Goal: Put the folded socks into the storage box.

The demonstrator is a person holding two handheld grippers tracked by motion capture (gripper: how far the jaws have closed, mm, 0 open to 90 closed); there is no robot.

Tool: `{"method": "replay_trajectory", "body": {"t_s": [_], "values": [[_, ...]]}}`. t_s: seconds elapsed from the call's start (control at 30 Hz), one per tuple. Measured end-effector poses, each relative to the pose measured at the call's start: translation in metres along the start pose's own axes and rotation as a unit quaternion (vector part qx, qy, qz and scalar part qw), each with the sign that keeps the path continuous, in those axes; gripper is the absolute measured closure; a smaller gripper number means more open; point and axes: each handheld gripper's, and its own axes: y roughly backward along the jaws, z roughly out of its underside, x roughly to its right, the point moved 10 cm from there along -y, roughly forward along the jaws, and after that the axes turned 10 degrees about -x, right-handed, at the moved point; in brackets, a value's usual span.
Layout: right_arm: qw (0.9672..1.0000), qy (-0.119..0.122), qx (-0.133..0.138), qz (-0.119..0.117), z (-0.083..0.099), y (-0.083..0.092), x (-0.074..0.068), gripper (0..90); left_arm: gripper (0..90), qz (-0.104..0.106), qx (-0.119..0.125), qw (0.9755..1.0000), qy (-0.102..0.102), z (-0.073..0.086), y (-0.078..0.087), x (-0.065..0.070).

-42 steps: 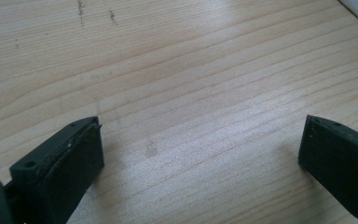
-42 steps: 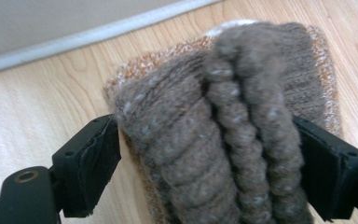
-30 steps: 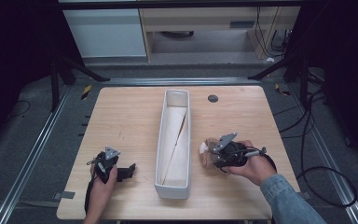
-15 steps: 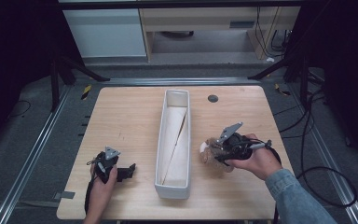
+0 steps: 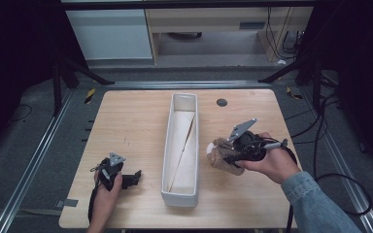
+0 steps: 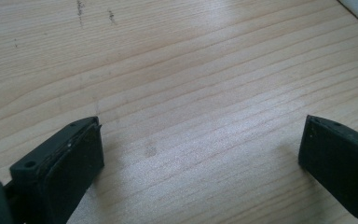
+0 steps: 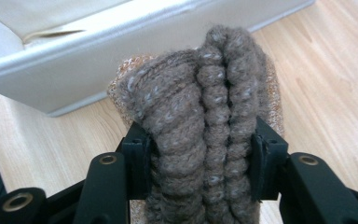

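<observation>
Since the earlier frames the right hand-held gripper (image 5: 222, 156) has risen off the worktop (image 5: 136, 126), carrying the rolled brown knitted sock bundle (image 5: 222, 154) with it; its jaws have just been closing a little and now clamp the bundle from both sides, as the right gripper view shows (image 7: 205, 140). That bundle hangs just right of the long white tray (image 5: 180, 194), beside its near half and apart from its wall. Left of the tray's near end, the left hand-held gripper (image 5: 135, 177) rests on the worktop, jaws wide apart with bare wood between them. Beyond the tray's far right corner sits a small dark round disc (image 5: 222, 102).
</observation>
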Motion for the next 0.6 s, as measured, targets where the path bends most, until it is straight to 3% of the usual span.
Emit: {"method": "replay_trajectory", "body": {"t_s": [0.6], "values": [[0.9992, 0.035, 0.012, 0.013, -0.044, 0.051, -0.014, 51.7, 0.0, -0.001, 0.001, 1.0, 0.0, 0.0, 0.0, 0.0]]}}
